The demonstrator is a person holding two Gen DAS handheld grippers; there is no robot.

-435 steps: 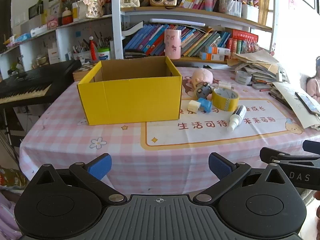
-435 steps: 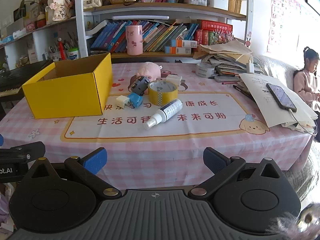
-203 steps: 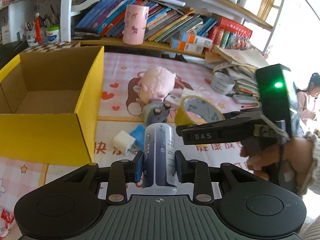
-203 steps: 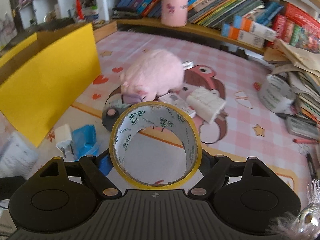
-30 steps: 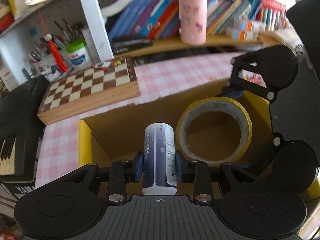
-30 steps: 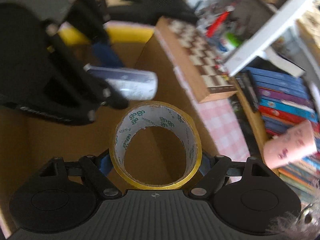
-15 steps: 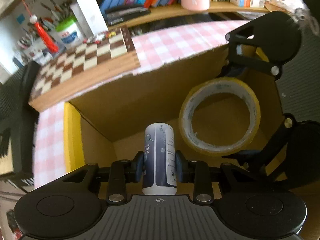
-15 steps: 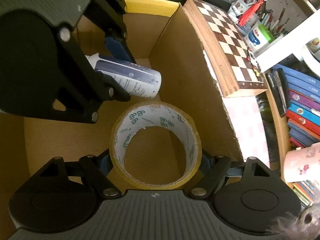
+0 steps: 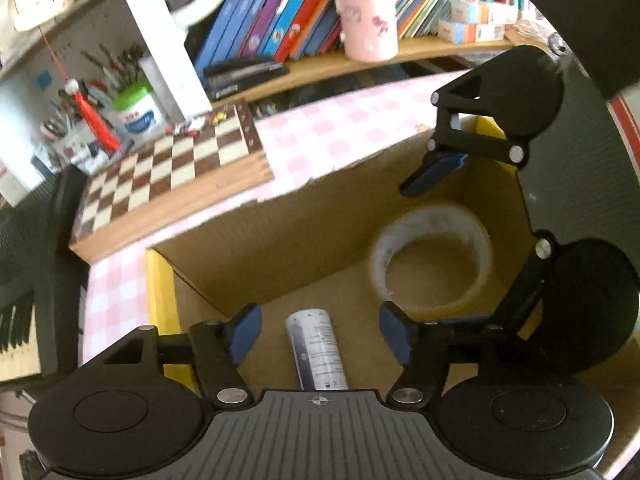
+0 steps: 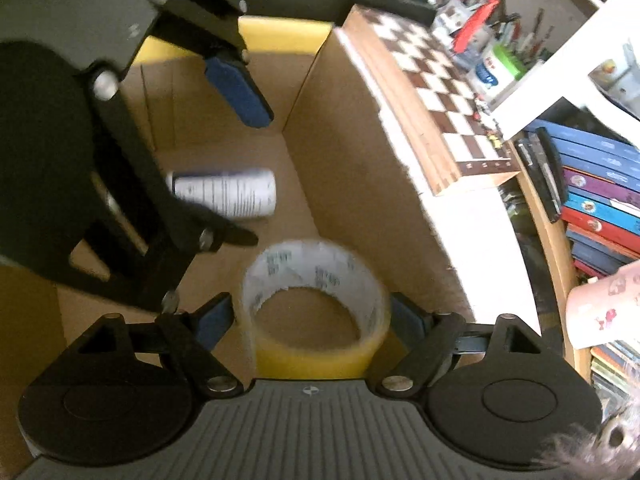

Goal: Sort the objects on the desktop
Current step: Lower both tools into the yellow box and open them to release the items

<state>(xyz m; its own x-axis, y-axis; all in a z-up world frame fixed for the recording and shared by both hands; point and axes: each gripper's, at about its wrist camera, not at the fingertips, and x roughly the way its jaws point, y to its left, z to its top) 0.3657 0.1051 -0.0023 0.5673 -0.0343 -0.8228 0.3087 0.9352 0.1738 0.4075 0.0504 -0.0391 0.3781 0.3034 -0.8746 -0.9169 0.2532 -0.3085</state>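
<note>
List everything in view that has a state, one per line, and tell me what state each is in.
Left gripper: open, jaws have just been opening, pads clear of the bottle.
Spray bottle: released, inside the box.
Right gripper: open, pads just off the roll.
Tape roll: free, blurred, inside the box.
Yellow cardboard box: open-topped, holding both items.
Chessboard: closed, flat.

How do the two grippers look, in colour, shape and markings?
Both the left gripper and the right gripper are black. Each has a ribbed grey body with a small crosshair mark, two round discs, jointed link arms with silver rivets, and blue finger pads.
</note>
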